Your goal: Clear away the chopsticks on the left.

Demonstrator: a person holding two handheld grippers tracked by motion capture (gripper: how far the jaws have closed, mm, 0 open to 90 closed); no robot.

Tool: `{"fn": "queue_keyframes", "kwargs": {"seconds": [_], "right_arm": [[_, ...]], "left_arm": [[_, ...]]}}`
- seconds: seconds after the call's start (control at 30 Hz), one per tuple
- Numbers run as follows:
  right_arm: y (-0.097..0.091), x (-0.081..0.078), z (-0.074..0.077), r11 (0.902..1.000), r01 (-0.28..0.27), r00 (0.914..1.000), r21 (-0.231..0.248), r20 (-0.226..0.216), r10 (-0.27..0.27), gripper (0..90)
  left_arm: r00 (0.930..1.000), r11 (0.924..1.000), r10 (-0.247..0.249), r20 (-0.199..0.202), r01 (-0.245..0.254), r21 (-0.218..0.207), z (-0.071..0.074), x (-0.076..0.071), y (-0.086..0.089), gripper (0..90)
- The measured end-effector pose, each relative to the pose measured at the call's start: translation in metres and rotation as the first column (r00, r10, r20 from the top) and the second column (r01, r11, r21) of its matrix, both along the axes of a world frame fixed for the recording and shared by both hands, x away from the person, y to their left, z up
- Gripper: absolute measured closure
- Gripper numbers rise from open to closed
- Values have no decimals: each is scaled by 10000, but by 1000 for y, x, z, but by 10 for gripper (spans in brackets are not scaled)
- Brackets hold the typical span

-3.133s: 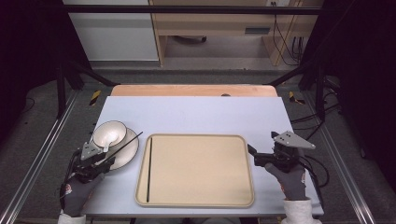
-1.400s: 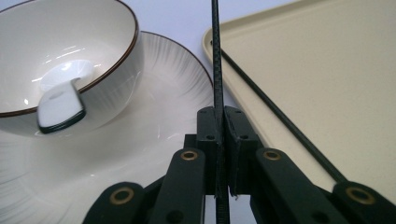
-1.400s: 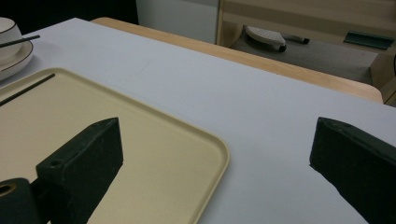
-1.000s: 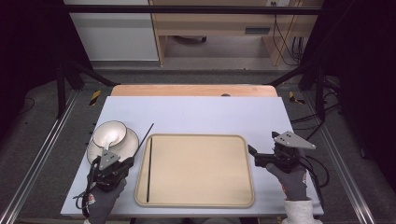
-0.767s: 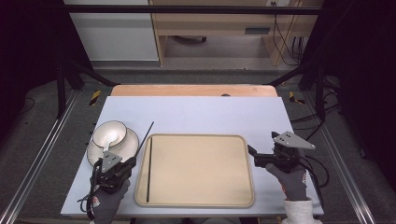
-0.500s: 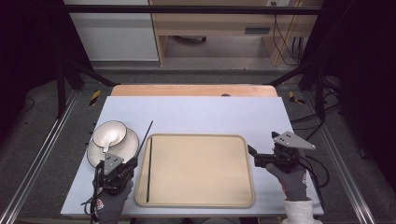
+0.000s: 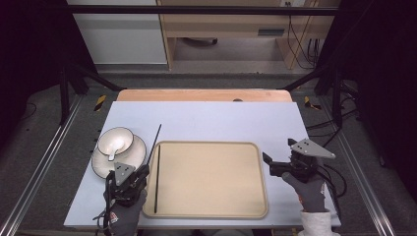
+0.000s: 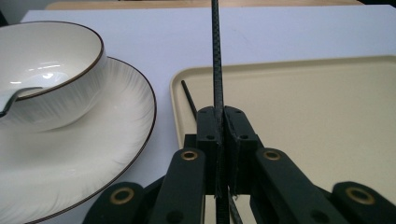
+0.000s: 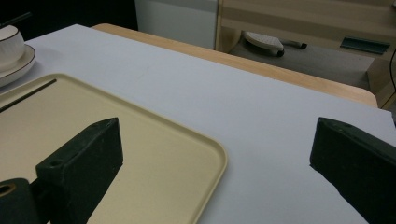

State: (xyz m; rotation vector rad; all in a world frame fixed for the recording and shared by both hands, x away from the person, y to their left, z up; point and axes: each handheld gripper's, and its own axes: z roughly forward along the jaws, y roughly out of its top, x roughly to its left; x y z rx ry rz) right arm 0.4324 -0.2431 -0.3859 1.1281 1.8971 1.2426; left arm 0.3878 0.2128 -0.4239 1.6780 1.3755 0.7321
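1. From where I stand, a pale lavender table (image 7: 221, 118) carries a beige tray (image 7: 211, 179) in the middle, with a white plate (image 7: 101, 164) just off the tray's left edge.
2. A white bowl (image 7: 115, 140) with a thin dark rim sits on that plate, toward its far side. In the left gripper view a grey utensil handle (image 8: 14, 98) pokes into the bowl from the left; I cannot tell what the utensil is.
3. The left gripper (image 7: 140, 172) sits at the tray's near left corner, held in a gloved hand (image 7: 125, 209) that comes up from the bottom edge of the high view.
4. Its jaws are pressed together around a thin black chopstick (image 8: 216, 56), which runs up and away from the jaws, over the gap between plate and tray. In the high view this chopstick (image 7: 153, 142) slants toward the far side of the table, its tip past the tray's far left corner.
5. A second black chopstick (image 7: 157, 179) lies flat inside the tray, along its left wall. The left gripper view shows its far end (image 8: 189, 98) just left of the clamped jaws.
6. The right gripper (image 7: 269, 164) hovers just off the tray's right edge, carried by a grey-gloved hand (image 7: 307, 189), with a grey three-cornered plate on top.
7. Its jaws stand wide apart with nothing between them; in the right gripper view the left jaw hangs over the tray's corner (image 9: 205, 154) and the right jaw over bare table (image 9: 261, 140).
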Motion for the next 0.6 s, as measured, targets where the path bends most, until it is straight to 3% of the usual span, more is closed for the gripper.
{"fn": "queue_keyframes", "kwargs": {"seconds": [0.37,0.6], "right_arm": [[1,-1,1,10000,-71,10000,8,48,71,28],[2,0,0,10000,-87,10000,-27,9,87,29]], "left_arm": [[9994,9977,320,129,-311,-608,-9,-4,-24,852],[9992,9976,395,113,-388,-567,-21,-6,-39,852]]}}
